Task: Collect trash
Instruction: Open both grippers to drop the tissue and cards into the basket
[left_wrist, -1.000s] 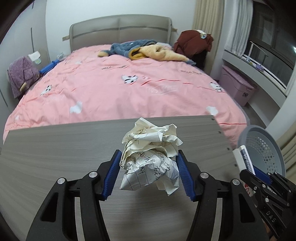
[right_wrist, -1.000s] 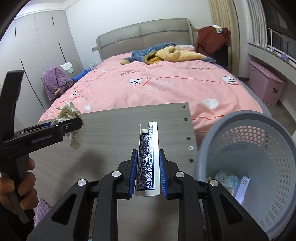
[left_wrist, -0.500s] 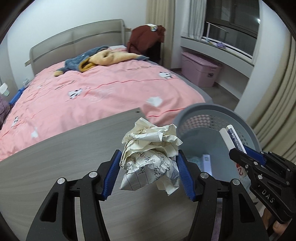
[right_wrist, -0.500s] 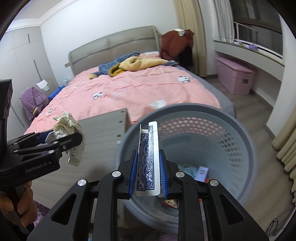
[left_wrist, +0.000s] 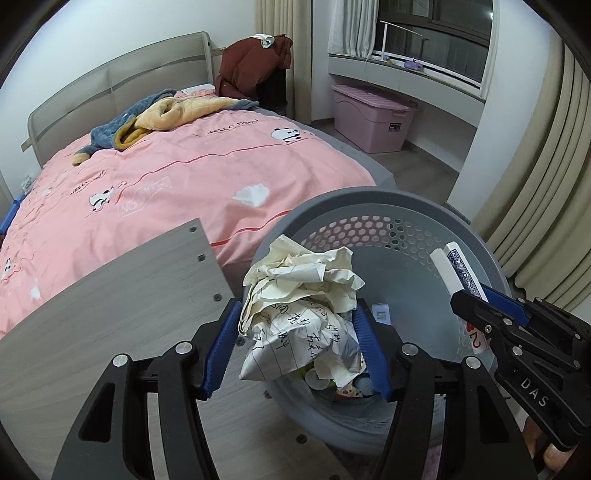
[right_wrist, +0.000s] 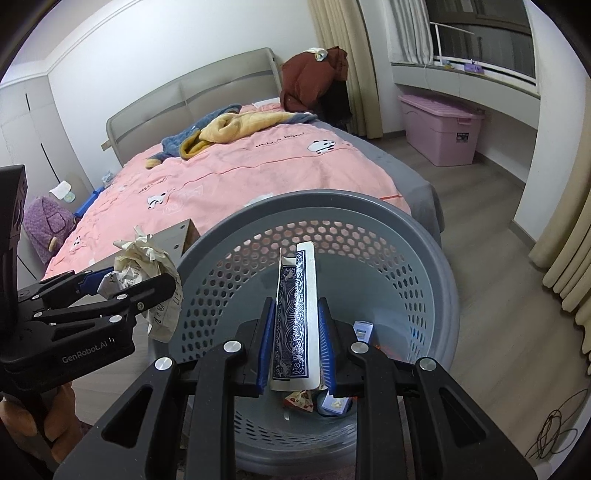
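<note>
My left gripper (left_wrist: 297, 308) carries a crumpled ball of written paper (left_wrist: 299, 291) over the near rim of a grey perforated basket (left_wrist: 369, 194). Its jaws are opening, but the blue pads still touch the paper. In the right wrist view my right gripper (right_wrist: 296, 304) is shut on a blue-patterned playing-card box (right_wrist: 295, 295), held upright over the basket's (right_wrist: 314, 199) opening. Several bits of rubbish lie on the basket's floor. The left gripper (right_wrist: 136, 280) with the paper (right_wrist: 140, 258) shows beside the basket's left rim. A hand grips each tool.
A grey wooden board (left_wrist: 110, 314) ends just left of the basket. Behind it spreads a pink bed (left_wrist: 166, 177) with clothes. A pink storage box (left_wrist: 373, 118) sits under the window, beige curtains (left_wrist: 546, 184) hang at right, and a cable (right_wrist: 554, 432) lies on the floor.
Both grippers have swung right from over the board to over the basket, each still carrying its item. The card box now hangs over the basket's middle and the paper over its near rim.
</note>
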